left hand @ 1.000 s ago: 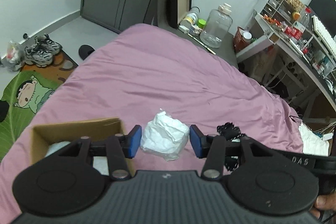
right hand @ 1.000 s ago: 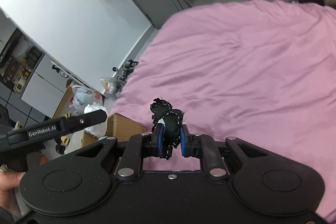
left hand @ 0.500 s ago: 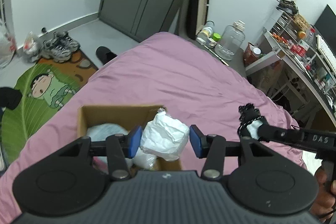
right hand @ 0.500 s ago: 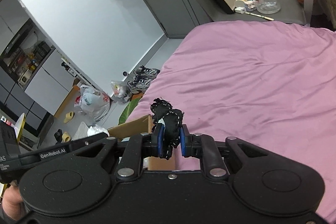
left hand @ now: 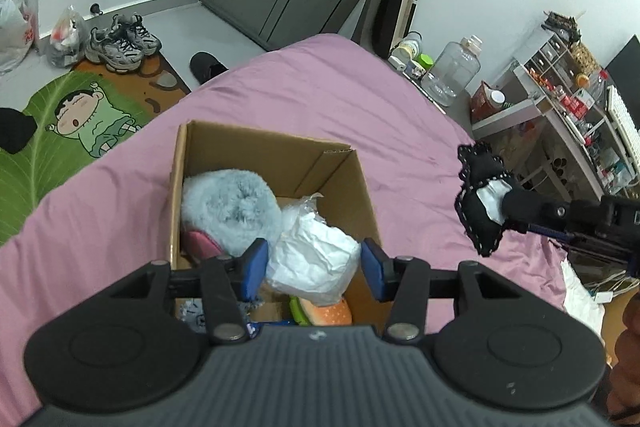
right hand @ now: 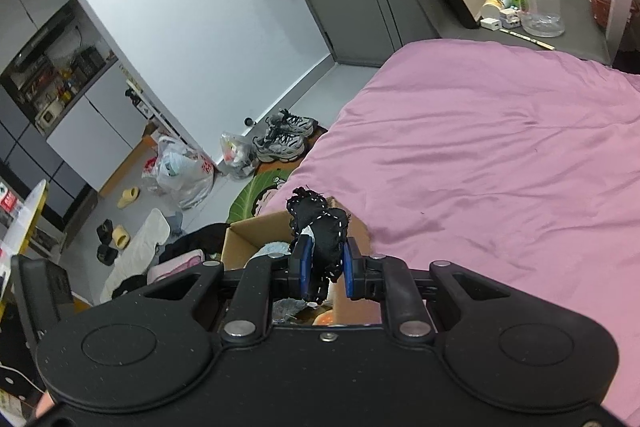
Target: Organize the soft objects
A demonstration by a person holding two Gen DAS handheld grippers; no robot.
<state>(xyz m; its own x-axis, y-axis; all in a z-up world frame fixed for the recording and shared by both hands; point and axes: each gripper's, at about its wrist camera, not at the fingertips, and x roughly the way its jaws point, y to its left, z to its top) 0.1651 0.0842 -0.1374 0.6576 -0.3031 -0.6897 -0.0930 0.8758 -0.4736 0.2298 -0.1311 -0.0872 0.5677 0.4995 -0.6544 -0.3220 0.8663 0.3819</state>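
An open cardboard box [left hand: 340, 167] sits on the pink bed. Inside lie a fluffy grey-blue plush [left hand: 228, 207], a clear plastic bag [left hand: 298, 213] and a burger-shaped toy [left hand: 326, 311]. My left gripper [left hand: 312, 265] is shut on a crumpled white soft bundle [left hand: 314, 261] and holds it above the box's near right part. My right gripper [right hand: 324, 265] is shut on a black soft toy with white stitching [right hand: 320, 235], also in the left wrist view [left hand: 480, 203], held in the air right of the box [right hand: 244, 235].
The pink bedspread [left hand: 340, 87] spreads beyond the box. On the floor to the left lie a green cartoon mat [left hand: 60, 123], sneakers [left hand: 120, 43] and plastic bags [right hand: 180, 171]. A water jug [left hand: 456, 71] and cluttered shelves [left hand: 568, 99] stand at the right.
Both grippers have risen and moved left over the box with their loads. The box's inside has come into full view under my left gripper.
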